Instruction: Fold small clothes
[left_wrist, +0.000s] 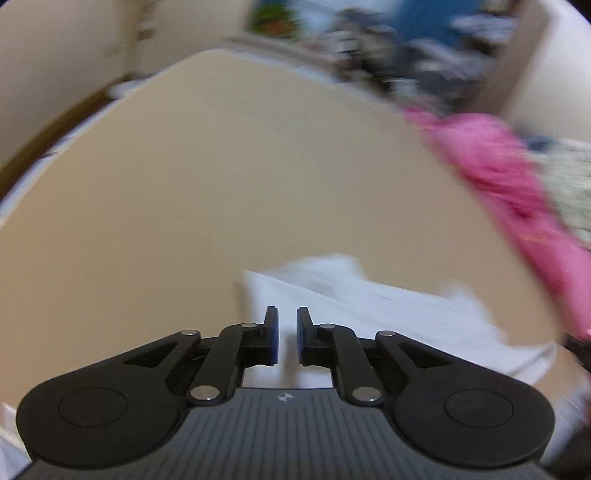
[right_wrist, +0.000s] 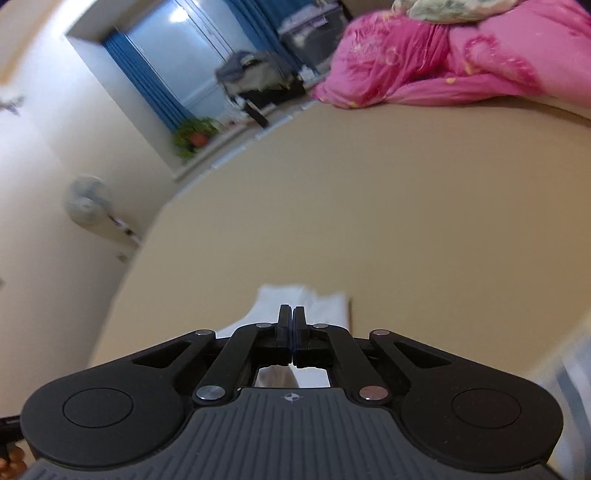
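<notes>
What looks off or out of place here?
Nothing damaged or spilled. The white garment lies rumpled, not flat, on the tan surface. A pink quilt sits bunched at the far edge. The left view is motion-blurred.

Warm, even indoor light; shadows are faint. The bright window (right_wrist: 177, 55) glares bluish-white. Motion blur smears the pink quilt (left_wrist: 509, 192) and background clutter in the left wrist view. Fisheye distortion bows the tan surface (right_wrist: 369, 203) at both frames' edges.
</notes>
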